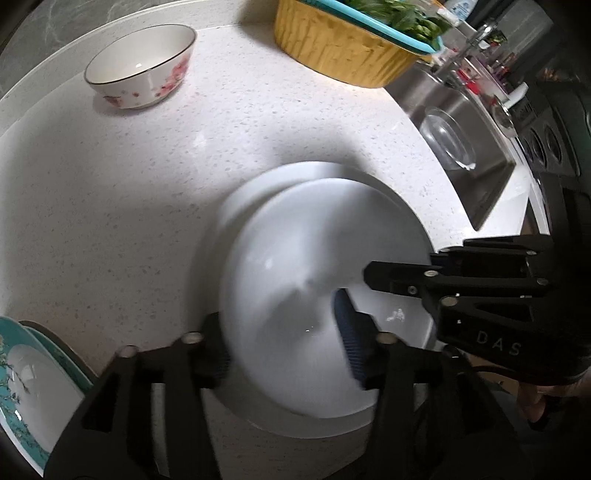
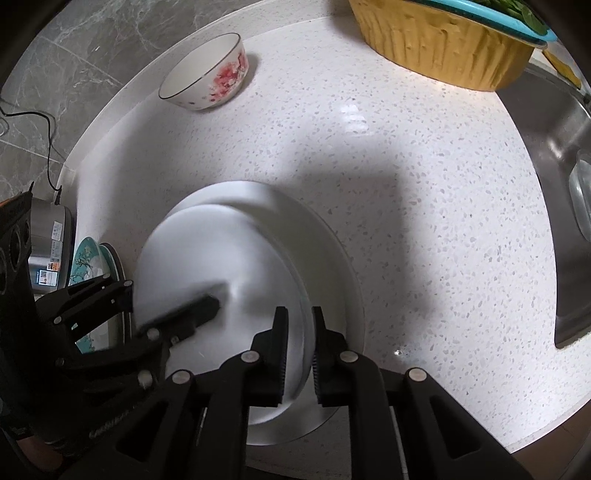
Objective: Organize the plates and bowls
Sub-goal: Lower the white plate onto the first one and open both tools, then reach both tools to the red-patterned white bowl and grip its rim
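Two grippers are stacking a white plate [image 1: 295, 295] onto another.
Left gripper [image 1: 284, 347] is straddling it half-open; right gripper [image 2: 299, 354] is pinching its rim, releasing next.

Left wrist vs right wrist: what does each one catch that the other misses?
Left wrist only: the faucet and leafy greens in the teal colander.
Right wrist only: the steel appliance with its black cord, and the grey marble wall.
Both: white plate atop a larger white plate, floral bowl, yellow basin, teal patterned plates, sink, left gripper straddling the upper plate's rim, right gripper on its opposite rim.
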A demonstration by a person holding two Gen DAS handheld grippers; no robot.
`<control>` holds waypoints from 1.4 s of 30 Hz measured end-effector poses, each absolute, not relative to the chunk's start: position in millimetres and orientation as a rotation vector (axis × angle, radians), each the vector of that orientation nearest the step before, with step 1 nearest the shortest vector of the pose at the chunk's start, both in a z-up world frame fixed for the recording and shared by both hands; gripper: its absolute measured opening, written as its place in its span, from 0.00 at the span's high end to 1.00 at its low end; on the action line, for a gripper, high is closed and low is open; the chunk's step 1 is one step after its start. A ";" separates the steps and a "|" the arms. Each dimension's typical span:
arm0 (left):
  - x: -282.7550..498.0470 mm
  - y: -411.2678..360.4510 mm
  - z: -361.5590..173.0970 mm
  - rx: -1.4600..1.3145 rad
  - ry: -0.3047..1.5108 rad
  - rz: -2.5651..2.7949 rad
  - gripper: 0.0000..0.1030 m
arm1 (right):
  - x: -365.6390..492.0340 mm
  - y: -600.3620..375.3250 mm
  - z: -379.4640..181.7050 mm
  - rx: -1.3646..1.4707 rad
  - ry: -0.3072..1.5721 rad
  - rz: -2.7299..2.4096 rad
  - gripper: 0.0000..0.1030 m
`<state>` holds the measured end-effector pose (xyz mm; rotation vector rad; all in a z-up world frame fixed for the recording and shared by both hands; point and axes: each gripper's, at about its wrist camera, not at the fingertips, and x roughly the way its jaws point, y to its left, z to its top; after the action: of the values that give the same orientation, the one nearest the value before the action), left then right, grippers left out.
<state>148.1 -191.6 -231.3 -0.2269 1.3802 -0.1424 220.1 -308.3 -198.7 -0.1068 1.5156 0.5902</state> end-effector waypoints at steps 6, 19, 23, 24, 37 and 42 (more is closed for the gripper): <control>147.6 -188.9 -231.0 -0.254 1.372 -0.142 0.50 | 218.0 -307.5 -196.3 -0.109 1.510 0.596 0.86; 146.2 -179.1 -189.6 -0.287 1.292 -0.125 0.00 | 232.2 -327.8 -154.8 -0.008 1.438 0.629 0.27; 151.4 -156.0 -168.3 -0.357 1.261 -0.105 0.00 | 243.6 -336.2 -132.4 0.028 1.394 0.641 0.06; 153.7 -149.1 -163.5 -0.362 1.254 -0.100 0.00 | 248.6 -337.9 -126.1 0.035 1.390 0.651 0.06; 266.0 -20.3 -161.1 -0.228 1.243 0.202 0.00 | 331.6 -248.7 -86.9 -0.070 1.173 0.692 0.14; 312.7 9.5 -197.9 -0.245 1.325 0.222 0.01 | 374.2 -199.4 -118.2 -0.098 1.277 0.648 0.35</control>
<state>312.7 9.5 -197.9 -0.2447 1.3248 0.2222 374.2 -199.4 -118.2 -0.0975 1.2767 0.6478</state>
